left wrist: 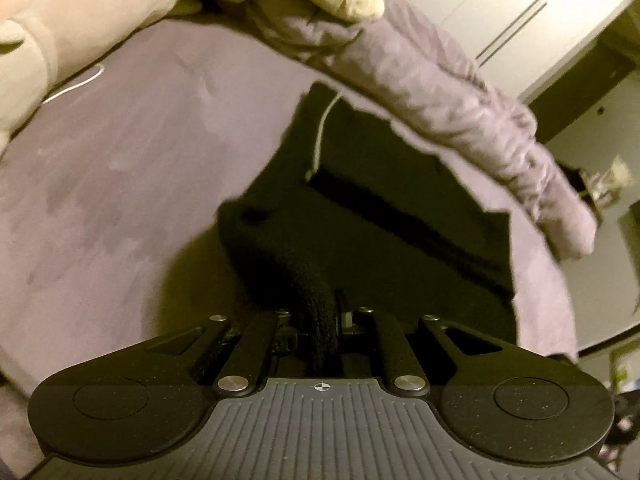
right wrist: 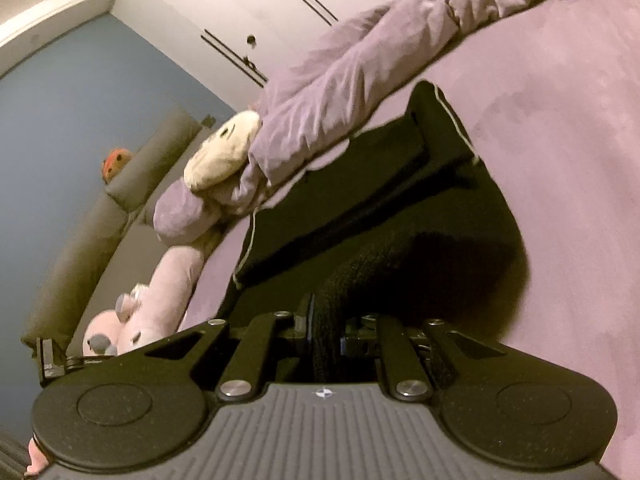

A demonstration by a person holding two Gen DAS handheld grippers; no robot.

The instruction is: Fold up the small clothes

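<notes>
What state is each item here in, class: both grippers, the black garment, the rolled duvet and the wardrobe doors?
left gripper: shut on the black garment.
right gripper: shut on the black garment.
black garment: part flat on the bed, near edge lifted.
rolled duvet: bunched along the bed.
wardrobe doors: closed.

A rumpled purple blanket (right wrist: 340, 96) is bunched along the bed (left wrist: 120, 168), with plush toys (right wrist: 224, 152) beside white cupboard doors (right wrist: 224, 8).
</notes>
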